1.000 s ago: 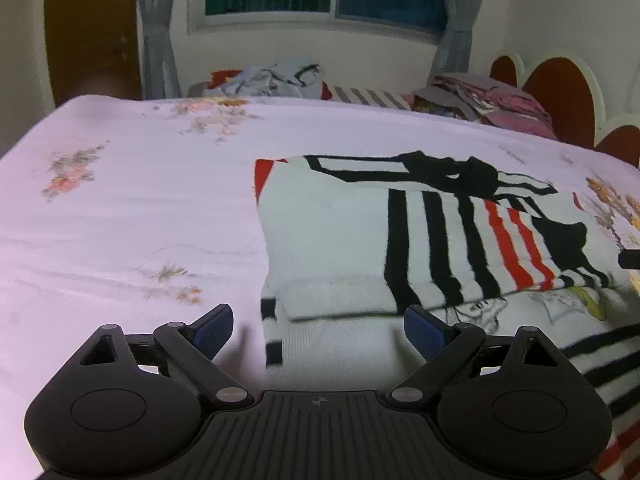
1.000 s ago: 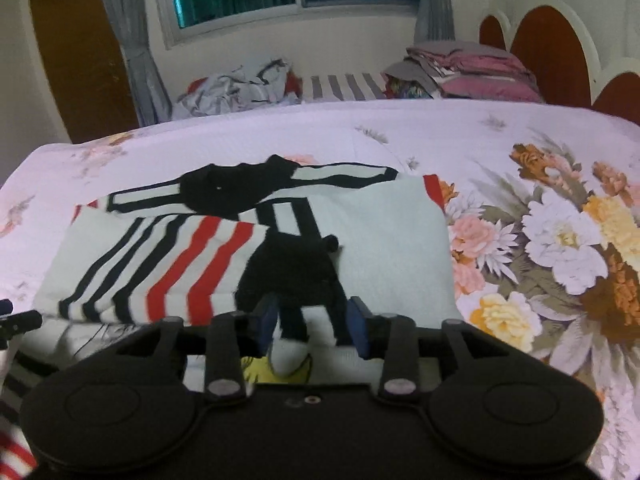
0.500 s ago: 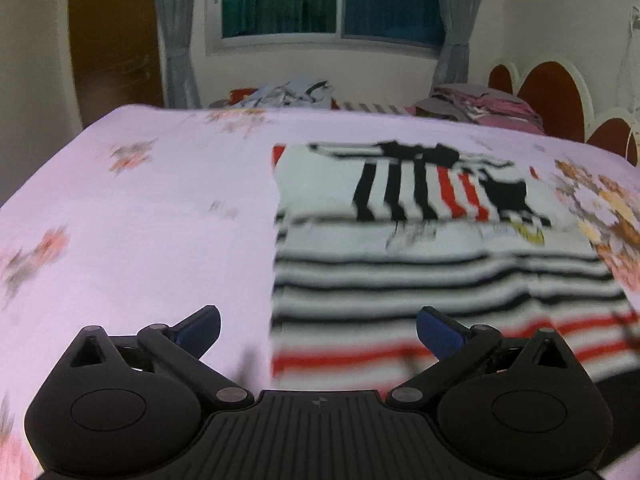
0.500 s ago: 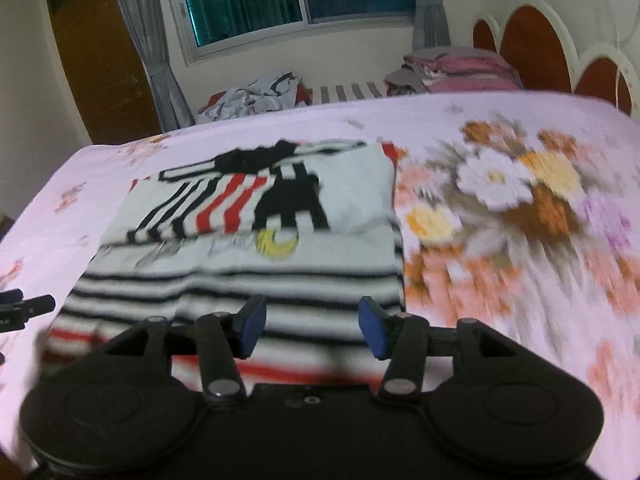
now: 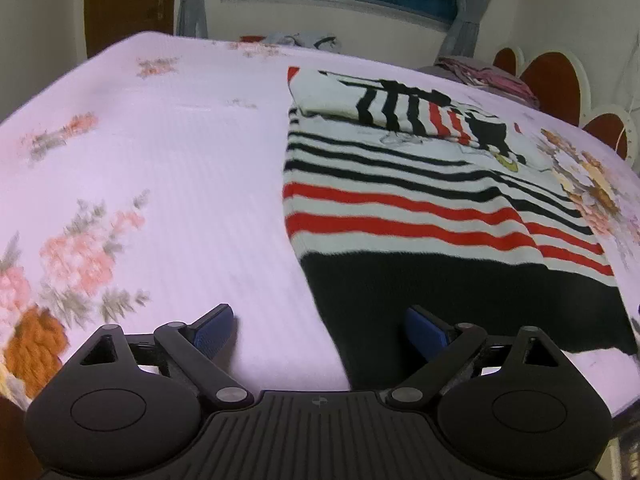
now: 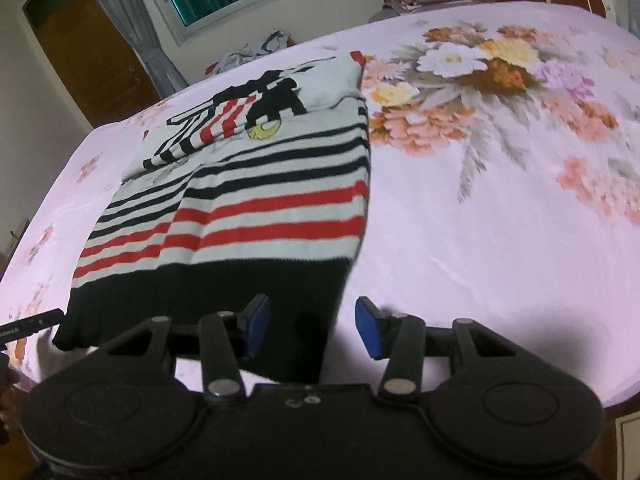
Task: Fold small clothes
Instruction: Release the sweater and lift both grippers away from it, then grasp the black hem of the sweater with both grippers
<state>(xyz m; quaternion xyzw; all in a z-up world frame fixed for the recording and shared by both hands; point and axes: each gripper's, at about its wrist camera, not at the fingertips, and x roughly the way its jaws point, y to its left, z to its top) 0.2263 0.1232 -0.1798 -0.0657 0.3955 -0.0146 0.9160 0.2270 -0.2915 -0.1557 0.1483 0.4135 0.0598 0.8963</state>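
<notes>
A small striped sweater (image 5: 420, 204) lies flat on the bed, white with black and red stripes and a black hem. Its sleeves are folded across the far end. It also shows in the right wrist view (image 6: 248, 208). My left gripper (image 5: 318, 330) is open and empty, low at the hem's near-left corner, which lies between its fingers. My right gripper (image 6: 312, 328) is open and empty at the hem's near-right corner. The tip of the left gripper (image 6: 32, 322) shows at the left edge of the right wrist view.
The bed has a pink floral sheet (image 5: 160, 184). Piles of clothes (image 5: 304, 40) and folded bedding (image 5: 488, 74) lie at its far end under a window. A red headboard (image 5: 552, 84) stands at the right. The bed's near edge is just below the grippers.
Both grippers have pulled back from the folded sleeves to the sweater's black hem at the near edge of the bed. The right gripper has opened.
</notes>
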